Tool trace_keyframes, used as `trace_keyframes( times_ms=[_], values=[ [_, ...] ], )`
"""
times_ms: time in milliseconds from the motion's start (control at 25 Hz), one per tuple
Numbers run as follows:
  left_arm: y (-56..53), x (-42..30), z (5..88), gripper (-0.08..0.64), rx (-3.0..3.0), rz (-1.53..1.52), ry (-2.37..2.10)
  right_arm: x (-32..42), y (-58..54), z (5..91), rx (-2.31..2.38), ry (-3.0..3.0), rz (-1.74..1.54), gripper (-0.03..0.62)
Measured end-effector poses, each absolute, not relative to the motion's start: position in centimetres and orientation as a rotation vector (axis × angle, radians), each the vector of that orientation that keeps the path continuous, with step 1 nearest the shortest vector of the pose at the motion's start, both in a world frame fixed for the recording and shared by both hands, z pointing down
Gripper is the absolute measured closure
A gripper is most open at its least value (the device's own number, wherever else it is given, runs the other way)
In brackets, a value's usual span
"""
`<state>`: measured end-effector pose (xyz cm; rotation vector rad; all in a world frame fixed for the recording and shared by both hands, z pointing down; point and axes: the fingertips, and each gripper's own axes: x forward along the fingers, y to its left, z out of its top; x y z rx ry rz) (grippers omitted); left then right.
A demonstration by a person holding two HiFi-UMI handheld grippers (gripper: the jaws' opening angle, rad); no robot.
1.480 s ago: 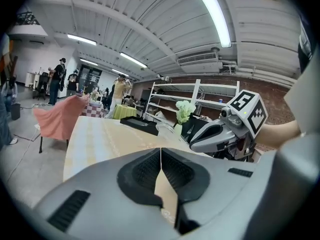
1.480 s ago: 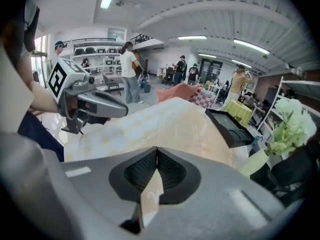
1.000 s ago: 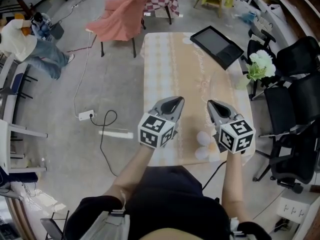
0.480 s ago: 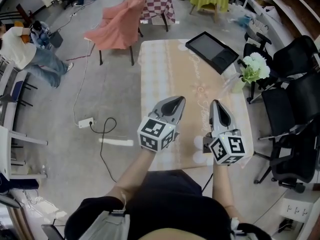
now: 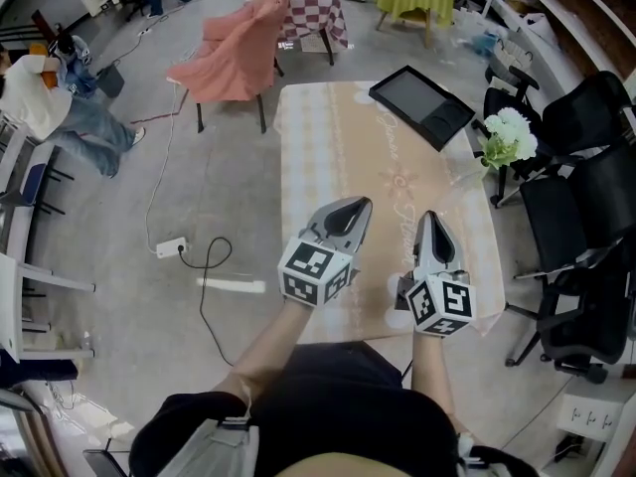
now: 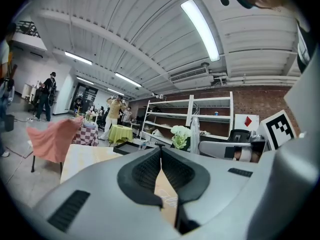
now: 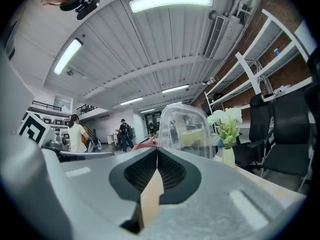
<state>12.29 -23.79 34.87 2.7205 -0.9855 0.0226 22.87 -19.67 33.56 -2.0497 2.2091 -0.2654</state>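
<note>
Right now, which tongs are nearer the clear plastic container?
Right. The right tongs point at the clear plastic container just ahead of their shut tips; the left tongs hover further left over the table.

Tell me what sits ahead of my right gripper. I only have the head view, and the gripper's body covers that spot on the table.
Observer: The right gripper view shows a clear plastic dome standing just beyond the right gripper.
Operator: Are its jaws on the dome?
Observer: No. In that same view the jaws are shut tip to tip with nothing between them, and the dome rises behind their tips.
</note>
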Motion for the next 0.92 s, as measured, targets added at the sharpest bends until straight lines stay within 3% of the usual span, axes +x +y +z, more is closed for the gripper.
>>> trace_keyframes(
  times_ms=[920],
  values=[
    [-23.4, 12.6, 35.9, 0.548, 2.714, 0.048, -0.927, 22.2, -19.7, 33.1, -2.059, 2.214, -0.303, 0.584]
  ],
)
